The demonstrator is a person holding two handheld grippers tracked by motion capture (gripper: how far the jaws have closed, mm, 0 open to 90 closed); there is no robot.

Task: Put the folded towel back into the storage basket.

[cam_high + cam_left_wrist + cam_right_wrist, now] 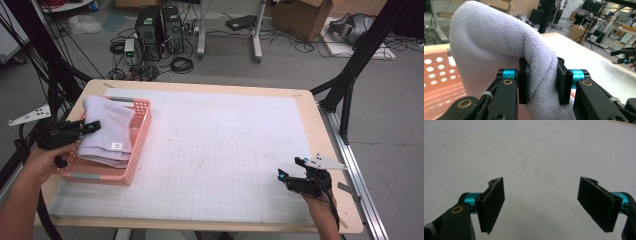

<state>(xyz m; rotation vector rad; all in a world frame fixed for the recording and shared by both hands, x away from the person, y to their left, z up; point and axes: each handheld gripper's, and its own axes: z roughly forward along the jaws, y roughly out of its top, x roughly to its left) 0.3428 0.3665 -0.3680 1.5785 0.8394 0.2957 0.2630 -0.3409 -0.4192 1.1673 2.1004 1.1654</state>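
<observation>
In the high view, the left gripper (89, 127) reaches from the left edge into the pink basket (141, 131) at the table's left, at the folded lavender towel (107, 131) lying inside, while the right gripper (291, 169) hovers low at the lower right over the white gridded mat (225, 150). The left gripper view adds the grip itself: both jaws clamp a raised fold of the towel (499, 50) at frame centre. The right gripper view shows its jaws spread wide above bare mat (544, 152), holding nothing.
</observation>
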